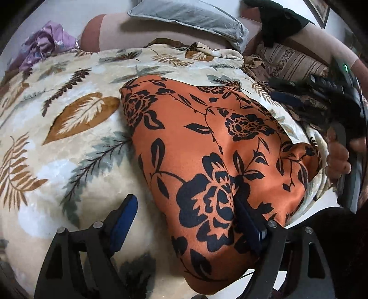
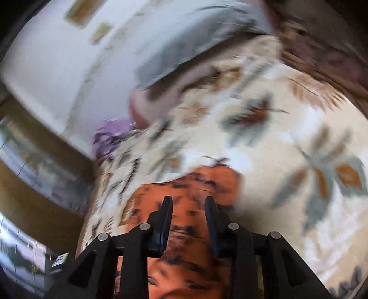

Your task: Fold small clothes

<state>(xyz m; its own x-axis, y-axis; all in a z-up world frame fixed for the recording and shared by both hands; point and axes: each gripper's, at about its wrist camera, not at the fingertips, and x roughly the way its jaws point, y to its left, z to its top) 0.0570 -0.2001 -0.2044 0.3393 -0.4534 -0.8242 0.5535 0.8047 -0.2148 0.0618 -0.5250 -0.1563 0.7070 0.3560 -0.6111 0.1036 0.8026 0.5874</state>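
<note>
An orange garment with black flowers (image 1: pixel 207 147) lies folded on a cream leaf-print blanket (image 1: pixel 69 128). My left gripper (image 1: pixel 184 207) is open; its right finger (image 1: pixel 248 225) rests on the garment's near part and its left finger (image 1: pixel 124 218) is over the blanket. My right gripper (image 1: pixel 299 92) appears at the far right of the left wrist view, held in a hand beyond the garment. In the blurred right wrist view the right gripper (image 2: pixel 188 207) is open with a narrow gap, hovering over the orange garment (image 2: pixel 195 184), holding nothing.
A grey pillow (image 1: pixel 188 16) lies at the back of the bed. A purple cloth (image 1: pixel 46 41) sits at the back left. Dark clothing (image 1: pixel 278 20) and striped brown fabric (image 1: pixel 294 59) lie at the back right. The bed's edge runs along the lower right.
</note>
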